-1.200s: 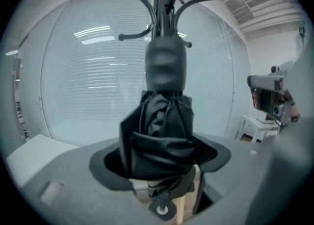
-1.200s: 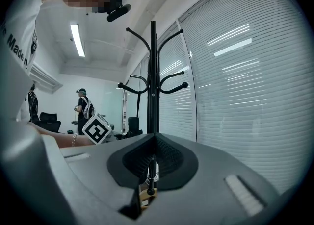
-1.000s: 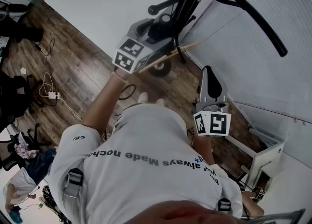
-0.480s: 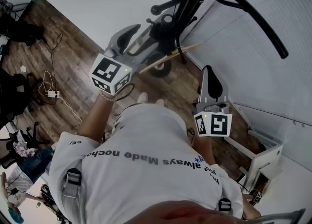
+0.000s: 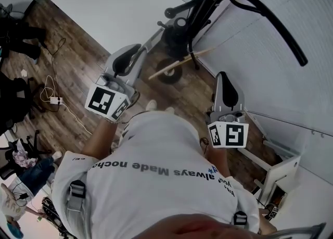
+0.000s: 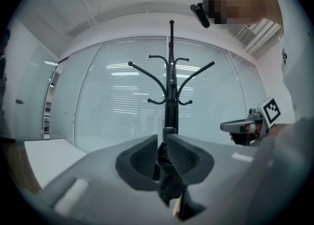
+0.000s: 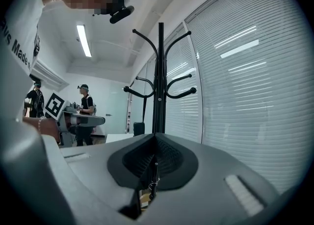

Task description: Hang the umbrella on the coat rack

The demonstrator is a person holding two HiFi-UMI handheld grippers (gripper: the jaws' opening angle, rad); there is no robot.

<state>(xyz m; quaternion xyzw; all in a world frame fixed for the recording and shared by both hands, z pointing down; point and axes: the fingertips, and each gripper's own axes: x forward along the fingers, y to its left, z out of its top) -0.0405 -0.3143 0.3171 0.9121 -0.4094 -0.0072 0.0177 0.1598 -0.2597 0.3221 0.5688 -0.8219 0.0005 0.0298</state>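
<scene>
My left claw has just been closing and is shut, empty; my right claw is shut too. The umbrella seems to hang low against the coat rack. I'd draw back straight, keeping my 2 claws off its hooks.

The left gripper was held out level ahead of the body on a bare, partly stretched left forearm. Its jaws had just been closing and stood all but together, with nothing gripped between them. The right gripper pointed level as well, drawn in closer to the torso on the person's right side, its jaws pressed together with nothing held.
</scene>
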